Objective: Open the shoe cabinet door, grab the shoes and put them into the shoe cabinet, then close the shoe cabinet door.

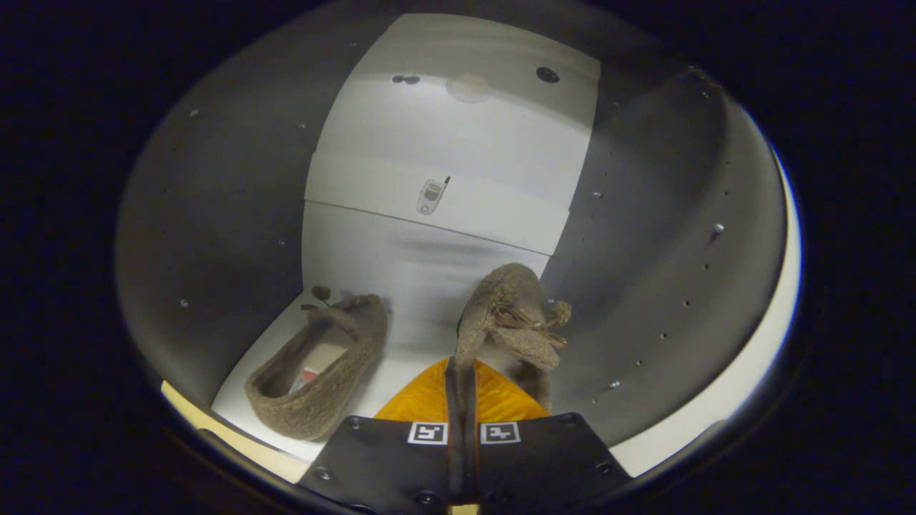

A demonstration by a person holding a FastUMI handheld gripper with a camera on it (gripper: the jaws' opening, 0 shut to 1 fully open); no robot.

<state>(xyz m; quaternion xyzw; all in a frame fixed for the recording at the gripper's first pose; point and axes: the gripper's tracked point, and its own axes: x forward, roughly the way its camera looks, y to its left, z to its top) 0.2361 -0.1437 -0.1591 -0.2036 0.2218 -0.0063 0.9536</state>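
Observation:
I look into the open shoe cabinet (pixel 215 214), with grey side walls and a white back panel. One brown felt shoe (pixel 322 372) lies flat on the cabinet's white floor, to the left of the fingers. My gripper (pixel 461 368) is shut on the second brown shoe (pixel 508 307), pinching the edge of its collar between the fingers. That shoe hangs tilted, toe pointing toward the back panel, its laces and pompom dangling on the right side close to the right wall.
The white back panel (pixel 458 164) carries a small sticker and a few holes. The right wall (pixel 680 236) is studded with shelf-pin holes. A pale cabinet front edge (pixel 723 400) curves along the lower right.

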